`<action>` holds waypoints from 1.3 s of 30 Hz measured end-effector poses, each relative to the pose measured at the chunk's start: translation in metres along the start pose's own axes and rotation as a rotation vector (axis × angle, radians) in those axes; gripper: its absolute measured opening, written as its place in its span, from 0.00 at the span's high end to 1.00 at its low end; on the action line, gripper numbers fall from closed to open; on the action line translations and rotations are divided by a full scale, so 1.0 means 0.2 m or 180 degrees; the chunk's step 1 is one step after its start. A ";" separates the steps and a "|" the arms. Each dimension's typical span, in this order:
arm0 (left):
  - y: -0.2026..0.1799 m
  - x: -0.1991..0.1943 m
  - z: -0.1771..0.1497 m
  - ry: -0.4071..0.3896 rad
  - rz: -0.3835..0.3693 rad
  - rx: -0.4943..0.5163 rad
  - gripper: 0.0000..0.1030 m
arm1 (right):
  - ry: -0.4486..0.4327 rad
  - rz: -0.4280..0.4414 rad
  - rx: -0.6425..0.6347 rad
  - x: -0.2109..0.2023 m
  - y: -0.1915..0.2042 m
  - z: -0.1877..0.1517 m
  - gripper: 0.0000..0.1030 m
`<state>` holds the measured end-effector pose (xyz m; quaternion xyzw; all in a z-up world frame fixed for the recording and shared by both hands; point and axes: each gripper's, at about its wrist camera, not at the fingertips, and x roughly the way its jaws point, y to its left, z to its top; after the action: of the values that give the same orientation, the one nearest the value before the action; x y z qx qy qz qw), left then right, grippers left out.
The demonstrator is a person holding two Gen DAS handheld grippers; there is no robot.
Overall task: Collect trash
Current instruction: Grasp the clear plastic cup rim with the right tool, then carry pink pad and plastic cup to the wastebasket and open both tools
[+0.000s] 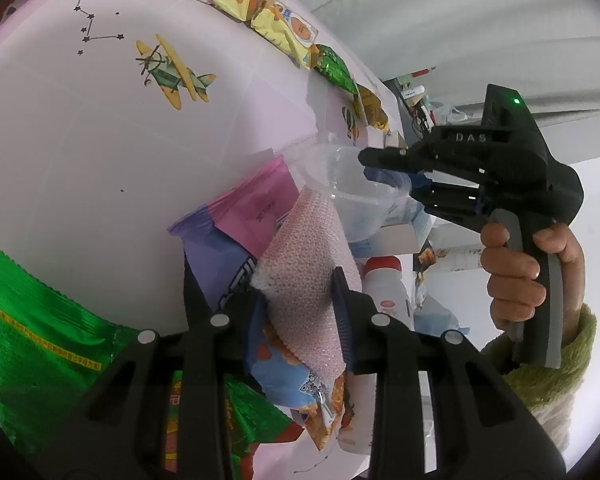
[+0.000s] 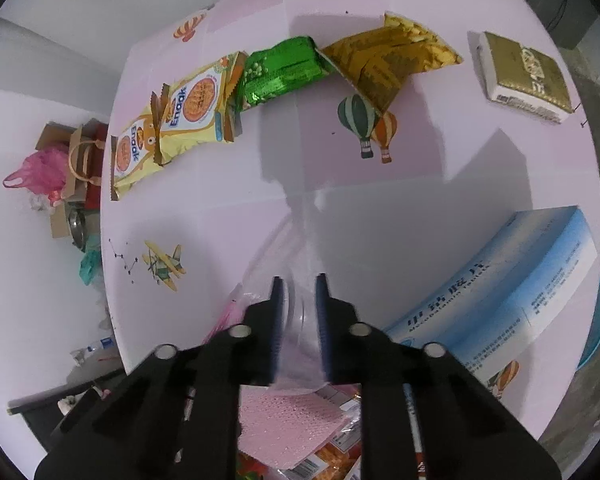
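My left gripper [image 1: 266, 292] is shut on a pink bubble-textured wrapper [image 1: 308, 264] and holds it above a blue-orange snack packet [image 1: 300, 380] and a pink-purple packet [image 1: 244, 216]. The wrapper's top reaches into a clear plastic cup [image 1: 348, 196]. My right gripper [image 1: 380, 160] is shut on that cup's rim. In the right wrist view the right gripper [image 2: 299, 284] pinches the clear cup [image 2: 300, 320], with the pink wrapper [image 2: 288, 428] below it.
On the pink table [image 2: 380, 208] lie two yellow biscuit packs [image 2: 172, 116], a green pack [image 2: 280, 72], a gold packet [image 2: 384, 60], a gold box [image 2: 524, 76] and a blue-white box [image 2: 500, 280]. A green bag [image 1: 40, 352] and white bottle [image 1: 384, 284] are near.
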<state>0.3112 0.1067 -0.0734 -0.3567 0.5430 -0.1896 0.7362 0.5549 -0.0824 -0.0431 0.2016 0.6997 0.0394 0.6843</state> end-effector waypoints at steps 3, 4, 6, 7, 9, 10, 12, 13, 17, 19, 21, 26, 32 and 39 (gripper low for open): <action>-0.02 -0.02 -0.01 -0.0078 -0.0020 0.0094 0.72 | -0.0170 0.0013 -0.0064 -0.05 0.00 -0.02 0.91; -0.04 -0.04 -0.01 -0.0144 -0.0015 0.0165 0.72 | -0.0221 0.0017 -0.0078 -0.06 0.00 -0.02 0.91; -0.06 -0.07 -0.01 -0.0229 -0.0046 0.0242 0.73 | -0.0358 0.0082 -0.0066 -0.10 -0.02 -0.04 0.92; -0.07 -0.09 -0.01 -0.0272 -0.0066 0.0269 0.73 | -0.0419 0.0112 -0.0058 -0.12 -0.03 -0.05 0.92; -0.10 -0.12 -0.01 -0.0344 -0.0139 0.0309 0.73 | -0.0598 0.0224 -0.0036 -0.18 -0.04 -0.08 0.92; -0.11 -0.13 -0.01 -0.0386 -0.0169 0.0332 0.73 | -0.0670 0.0297 -0.0020 -0.21 -0.05 -0.09 0.92; -0.15 -0.17 -0.02 -0.0459 -0.0237 0.0381 0.73 | -0.0811 0.0437 0.0039 -0.27 -0.07 -0.11 0.93; -0.16 -0.19 -0.03 -0.0481 -0.0270 0.0393 0.73 | -0.0893 0.0514 0.0057 -0.31 -0.08 -0.14 0.93; -0.24 -0.26 -0.07 -0.0567 -0.0336 0.0527 0.73 | -0.1186 0.0816 0.0107 -0.48 -0.14 -0.25 0.93; -0.31 -0.32 -0.11 -0.0619 -0.0361 0.0658 0.73 | -0.1375 0.0993 0.0127 -0.58 -0.18 -0.33 0.93; -0.37 -0.37 -0.16 -0.0645 -0.0385 0.0787 0.73 | -0.1573 0.1143 0.0155 -0.67 -0.23 -0.43 0.93; -0.52 -0.45 -0.31 -0.0590 -0.0515 0.1030 0.73 | -0.2013 0.1386 0.0366 -0.83 -0.45 -0.76 0.93; -0.70 -0.39 -0.53 -0.0348 -0.0551 0.1356 0.73 | -0.2398 0.1525 0.0796 -0.87 -0.81 -1.16 0.93; -0.87 -0.10 -0.78 0.0034 -0.0424 0.1532 0.73 | -0.2640 0.1612 0.1308 -0.83 -1.25 -1.52 0.93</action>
<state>0.1781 -0.0474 0.0427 -0.2052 0.4614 -0.3635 0.7829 0.1993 -0.3004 0.0477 0.4929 0.2928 -0.0176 0.8191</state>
